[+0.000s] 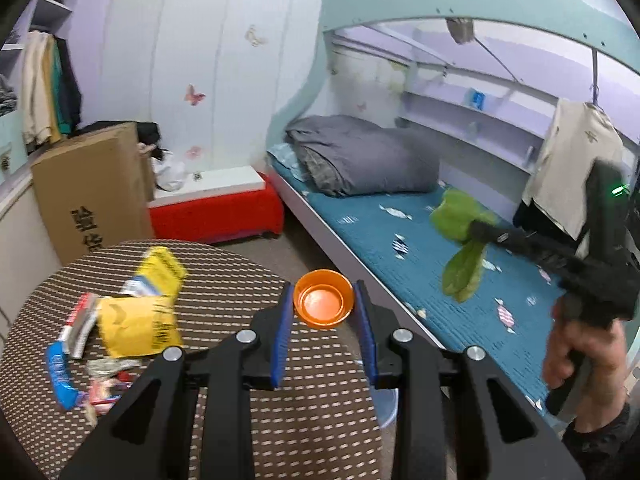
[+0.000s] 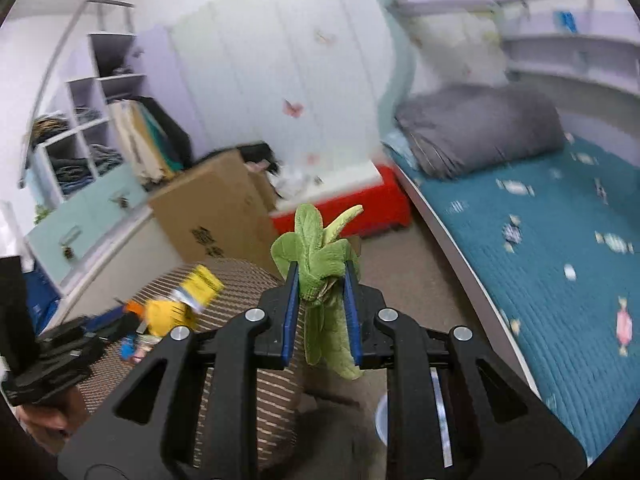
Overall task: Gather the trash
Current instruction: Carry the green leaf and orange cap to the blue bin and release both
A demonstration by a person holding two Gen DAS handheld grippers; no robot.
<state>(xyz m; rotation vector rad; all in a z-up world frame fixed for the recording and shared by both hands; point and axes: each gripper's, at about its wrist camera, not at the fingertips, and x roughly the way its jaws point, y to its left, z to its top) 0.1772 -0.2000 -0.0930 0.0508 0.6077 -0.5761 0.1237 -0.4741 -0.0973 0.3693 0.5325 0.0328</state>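
Observation:
My left gripper (image 1: pixel 324 304) is shut on an orange bowl (image 1: pixel 323 303), held above the edge of the round striped table (image 1: pixel 248 280). My right gripper (image 2: pixel 320 280) is shut on a bunch of green leaves (image 2: pixel 322 264); in the left wrist view the right gripper (image 1: pixel 476 230) holds the leaves (image 1: pixel 460 240) in the air over the bed. Yellow snack bags (image 1: pixel 140 320), a blue wrapper (image 1: pixel 56 372) and other wrappers (image 1: pixel 80 324) lie on the table's left side. The yellow bags (image 2: pixel 180 304) also show in the right wrist view.
A bed with a teal cover (image 1: pixel 440 280) and grey duvet (image 1: pixel 360 156) stands to the right. A cardboard box (image 1: pixel 92 196) and a red bench (image 1: pixel 216 208) stand behind the table. A clear container rim (image 1: pixel 386 404) shows below the table edge. Shelves (image 2: pixel 80 128) line the left wall.

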